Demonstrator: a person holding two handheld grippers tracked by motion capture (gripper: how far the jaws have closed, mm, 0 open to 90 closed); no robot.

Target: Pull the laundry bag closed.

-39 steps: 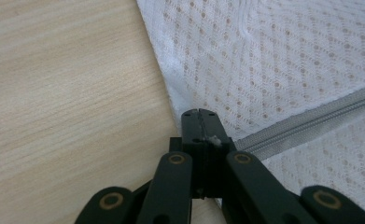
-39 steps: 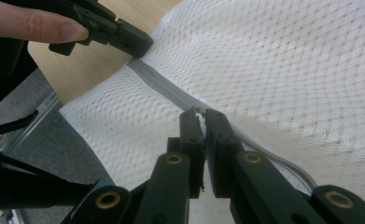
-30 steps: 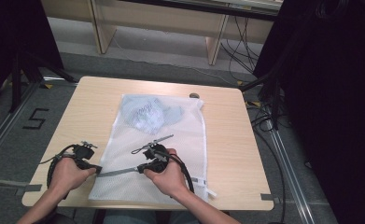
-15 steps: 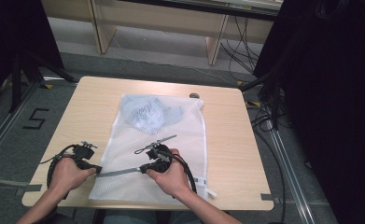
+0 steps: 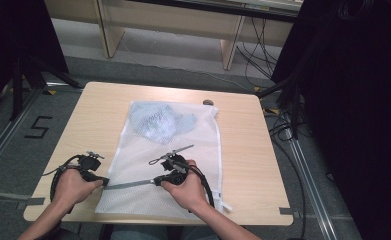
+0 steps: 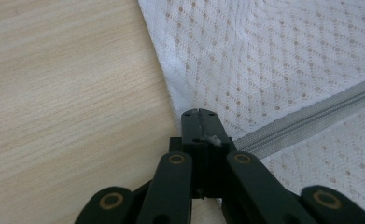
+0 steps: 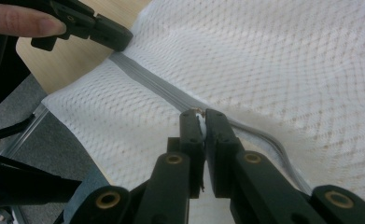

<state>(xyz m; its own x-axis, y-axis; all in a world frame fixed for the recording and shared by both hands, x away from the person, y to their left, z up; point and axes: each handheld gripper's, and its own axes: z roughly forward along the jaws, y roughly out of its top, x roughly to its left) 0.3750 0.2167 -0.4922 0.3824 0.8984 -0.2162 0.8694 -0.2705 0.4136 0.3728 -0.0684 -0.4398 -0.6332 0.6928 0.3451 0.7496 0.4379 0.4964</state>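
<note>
One white mesh laundry bag (image 5: 178,165) flat on table, near front edge, one pale blue garment (image 5: 158,120) inside at far end. One grey zipper (image 5: 128,185) across bag. Two grippers: left gripper (image 5: 102,181) clenched on zipper end at bag's edge; right gripper (image 5: 156,181) clenched on zipper pull. One light wooden table (image 5: 243,150), grey floor, number 5 taped at left, black curtains, cables at right.

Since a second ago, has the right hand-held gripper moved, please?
Yes: the right hand-held gripper has crept rightward along the grey zipper, toward the wooden table's right edge.
</note>
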